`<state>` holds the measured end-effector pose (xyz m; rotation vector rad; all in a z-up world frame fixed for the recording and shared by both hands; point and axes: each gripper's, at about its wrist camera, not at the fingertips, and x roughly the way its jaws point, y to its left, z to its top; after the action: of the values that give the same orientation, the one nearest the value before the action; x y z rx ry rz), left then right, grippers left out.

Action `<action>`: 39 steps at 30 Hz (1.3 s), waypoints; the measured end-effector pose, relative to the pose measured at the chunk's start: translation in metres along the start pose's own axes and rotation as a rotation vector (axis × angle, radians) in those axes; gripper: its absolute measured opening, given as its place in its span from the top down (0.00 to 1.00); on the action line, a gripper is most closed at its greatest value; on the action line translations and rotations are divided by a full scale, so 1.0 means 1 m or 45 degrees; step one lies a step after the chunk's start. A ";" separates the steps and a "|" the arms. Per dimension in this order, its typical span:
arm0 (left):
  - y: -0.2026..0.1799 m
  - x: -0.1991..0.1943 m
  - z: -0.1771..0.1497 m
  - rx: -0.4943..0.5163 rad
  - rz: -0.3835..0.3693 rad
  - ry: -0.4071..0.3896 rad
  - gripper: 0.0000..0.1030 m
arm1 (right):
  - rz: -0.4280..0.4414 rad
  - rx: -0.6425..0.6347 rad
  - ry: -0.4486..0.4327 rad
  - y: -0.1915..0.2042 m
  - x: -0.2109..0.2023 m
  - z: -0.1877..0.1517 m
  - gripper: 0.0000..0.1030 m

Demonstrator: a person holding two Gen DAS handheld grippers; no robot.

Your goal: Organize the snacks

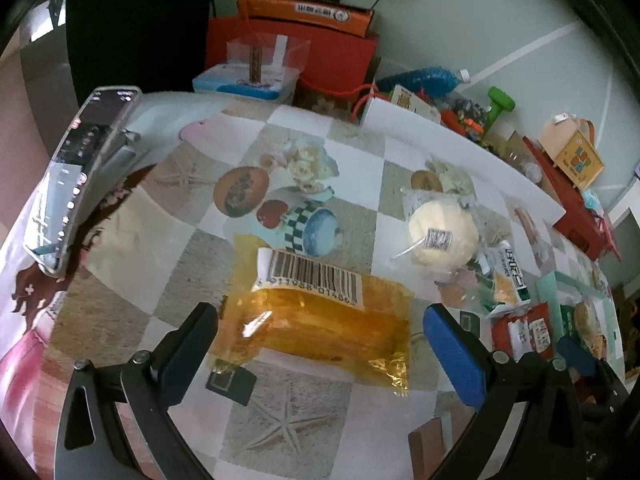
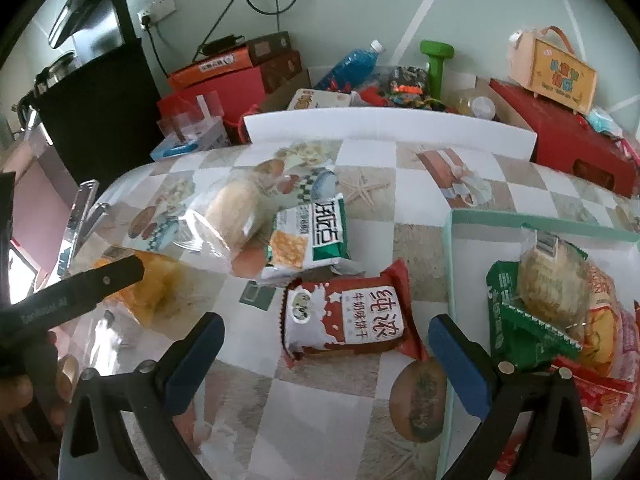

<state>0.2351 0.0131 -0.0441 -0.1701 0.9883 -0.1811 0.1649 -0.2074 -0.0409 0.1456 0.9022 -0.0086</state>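
Note:
My left gripper (image 1: 320, 344) is open, its jaws on either side of an orange-yellow snack bag (image 1: 320, 320) with a barcode label, lying on the table. My right gripper (image 2: 326, 354) is open around a red and white biscuit pack (image 2: 348, 316) on the table. A clear-wrapped round bun (image 1: 442, 236) (image 2: 234, 210) and a green and white cracker pack (image 2: 316, 236) (image 1: 508, 276) lie between them. A mint-rimmed box (image 2: 452, 264) at the right holds several snack packs (image 2: 552, 284). The left gripper's arm (image 2: 80, 284) shows in the right wrist view above the orange bag (image 2: 148, 288).
A phone on a stand (image 1: 76, 176) stands at the table's left edge. A white foam board (image 2: 392, 128) lines the far edge. Behind it are red boxes (image 2: 580, 148), a blue bottle (image 2: 352, 66) and a green dumbbell (image 2: 436, 60). The tablecloth (image 1: 280, 420) is patterned.

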 end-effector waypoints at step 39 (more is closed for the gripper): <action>-0.022 0.017 -0.001 0.087 -0.036 0.022 0.20 | -0.058 -0.043 0.016 0.001 0.014 -0.004 0.35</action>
<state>0.2413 -0.0123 -0.0532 -0.1202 0.9956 -0.2418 0.1708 -0.2051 -0.0544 0.0940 0.9176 -0.0347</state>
